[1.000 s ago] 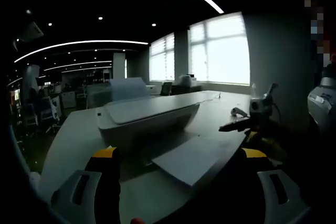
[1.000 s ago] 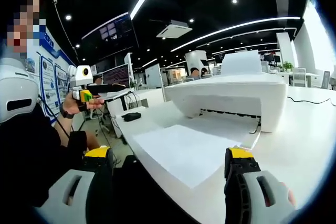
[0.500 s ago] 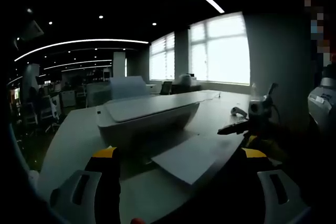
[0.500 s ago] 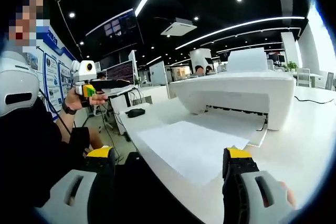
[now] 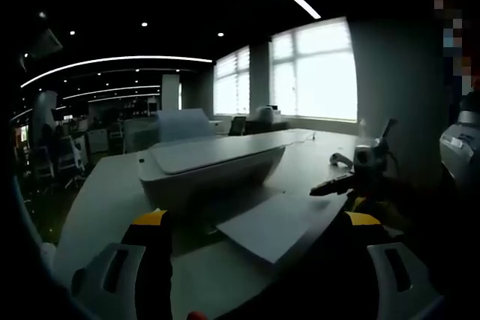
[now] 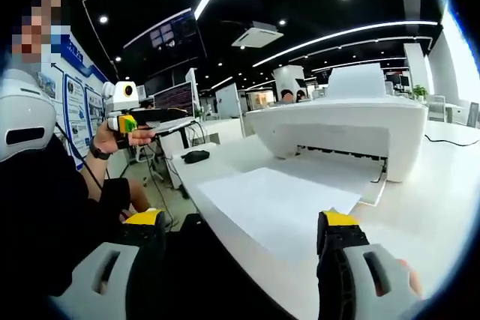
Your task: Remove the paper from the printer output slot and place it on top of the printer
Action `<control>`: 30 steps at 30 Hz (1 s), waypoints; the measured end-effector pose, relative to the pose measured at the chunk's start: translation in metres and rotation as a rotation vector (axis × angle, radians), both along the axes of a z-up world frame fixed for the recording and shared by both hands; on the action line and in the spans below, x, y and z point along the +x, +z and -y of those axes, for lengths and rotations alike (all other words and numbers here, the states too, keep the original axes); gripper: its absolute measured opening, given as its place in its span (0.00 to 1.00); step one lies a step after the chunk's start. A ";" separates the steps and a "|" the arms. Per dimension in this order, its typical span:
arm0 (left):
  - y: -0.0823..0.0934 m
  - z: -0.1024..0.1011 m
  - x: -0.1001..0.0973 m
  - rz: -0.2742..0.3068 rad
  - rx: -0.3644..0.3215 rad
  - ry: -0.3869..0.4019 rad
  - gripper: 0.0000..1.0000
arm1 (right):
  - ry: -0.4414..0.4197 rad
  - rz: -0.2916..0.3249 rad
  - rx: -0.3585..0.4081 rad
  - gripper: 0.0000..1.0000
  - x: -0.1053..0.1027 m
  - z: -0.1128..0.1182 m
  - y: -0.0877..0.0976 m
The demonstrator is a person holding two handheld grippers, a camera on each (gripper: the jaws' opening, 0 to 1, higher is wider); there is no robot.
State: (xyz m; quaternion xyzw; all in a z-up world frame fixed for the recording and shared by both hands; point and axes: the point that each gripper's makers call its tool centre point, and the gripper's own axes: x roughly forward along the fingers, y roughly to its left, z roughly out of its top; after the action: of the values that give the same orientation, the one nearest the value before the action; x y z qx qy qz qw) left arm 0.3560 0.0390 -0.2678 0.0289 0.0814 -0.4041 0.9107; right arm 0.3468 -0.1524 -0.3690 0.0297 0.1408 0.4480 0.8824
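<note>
Lying flat in the printer (image 6: 337, 129) output slot at centre frame of the right gripper view: a smooth white rectangular sheet of paper (image 6: 274, 200), front edge reaching the table (image 6: 427, 215) edge. Boxy glossy white casing behind, with an upright tray at upper right. Right gripper (image 6: 244, 241) jaws wide apart, yellow-tipped, holding nothing. Left gripper (image 5: 259, 234) likewise wide and empty, facing the paper (image 5: 281, 226) at lower centre of its view

The left gripper view is dim and backlit: far windows (image 5: 313, 73) glare white, leaving the printer (image 5: 210, 166) grey and murky. The right gripper view is brighter, lit by ceiling strips (image 6: 341, 34), the paper (image 6: 274, 201) crisp. Fisheye bending curves both edges.
</note>
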 end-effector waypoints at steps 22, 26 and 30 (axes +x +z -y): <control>0.001 0.001 0.000 0.000 -0.003 0.002 0.95 | -0.016 0.028 -0.051 0.76 0.007 -0.003 -0.003; 0.002 0.001 -0.001 0.004 -0.003 0.002 0.95 | -0.012 0.028 -0.058 0.76 0.007 -0.005 -0.004; 0.005 0.004 -0.003 -0.002 -0.026 -0.021 0.95 | -0.012 0.025 -0.060 0.75 0.008 -0.006 -0.005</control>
State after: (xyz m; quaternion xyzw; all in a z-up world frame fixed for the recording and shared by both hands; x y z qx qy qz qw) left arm 0.3527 0.0350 -0.2626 0.0175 0.0769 -0.4147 0.9065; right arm 0.3544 -0.1467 -0.3744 -0.0017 0.1428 0.4385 0.8873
